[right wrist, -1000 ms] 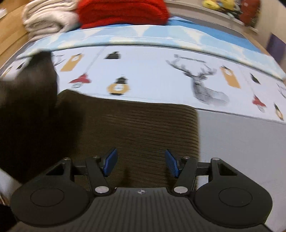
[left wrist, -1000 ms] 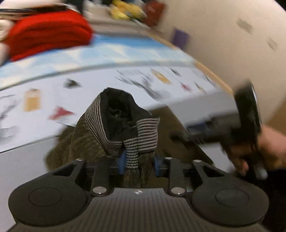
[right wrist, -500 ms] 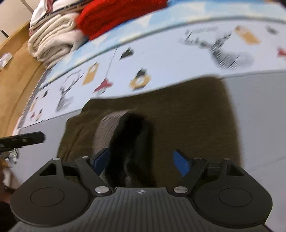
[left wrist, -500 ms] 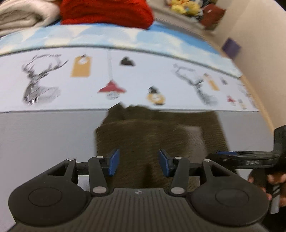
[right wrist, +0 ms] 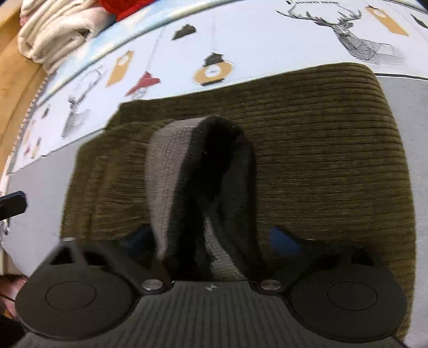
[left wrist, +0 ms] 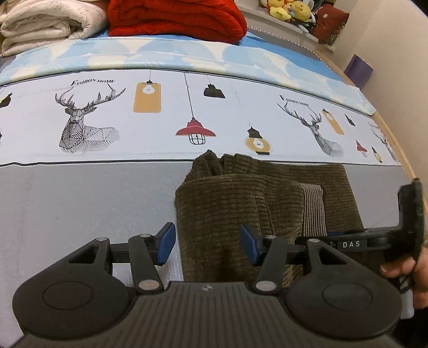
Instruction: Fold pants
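Jaws spread on left gripper (left wrist: 208, 246), seemingly spread on right gripper (right wrist: 214, 238), above folded pants (left wrist: 240, 208).

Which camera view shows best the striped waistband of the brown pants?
The right wrist view: the striped waistband stands up in the middle, large, with its black lining, though blurred. The left wrist view shows only a narrow strip beside the folded brown pants.

Home bedroom — folded blankets (left wrist: 50, 24), plush toys (left wrist: 289, 10), deer-print mat (left wrist: 88, 120).

Black tongs (left wrist: 208, 247), blue pads (left wrist: 166, 242), silver screws, "DAS" label
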